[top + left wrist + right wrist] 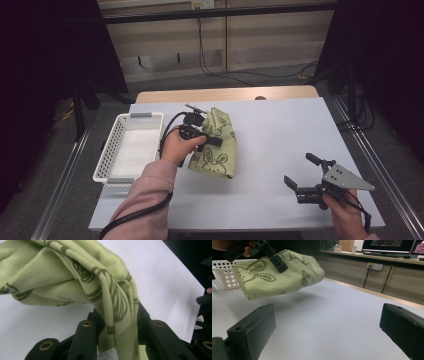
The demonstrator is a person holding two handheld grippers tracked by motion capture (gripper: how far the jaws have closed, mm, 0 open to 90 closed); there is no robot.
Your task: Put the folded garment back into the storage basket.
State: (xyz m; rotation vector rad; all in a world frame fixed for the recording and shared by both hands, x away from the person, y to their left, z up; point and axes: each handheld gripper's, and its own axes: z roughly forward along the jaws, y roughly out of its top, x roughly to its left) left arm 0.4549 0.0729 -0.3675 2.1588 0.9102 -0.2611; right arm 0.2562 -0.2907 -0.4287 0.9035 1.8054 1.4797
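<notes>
The left gripper [216, 141] is held low in a pink-sleeved left hand [178, 146], its fingers [86, 340] clamped tight on a fold of green cloth [216, 145]. The right gripper [301, 175] is held near the counter's [280, 130] front right, fingers [252, 332] spread wide, nothing gripped.

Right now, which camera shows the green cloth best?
The right gripper view: the whole green cloth hangs clear of the table, its printed drawings plain. The high view shows the cloth small, partly behind the left gripper. The left gripper view shows bunched folds pinched between its jaws.

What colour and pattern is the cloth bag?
The cloth bag is light green with dark line-drawn rabbits, clearest in the right gripper view.
</notes>
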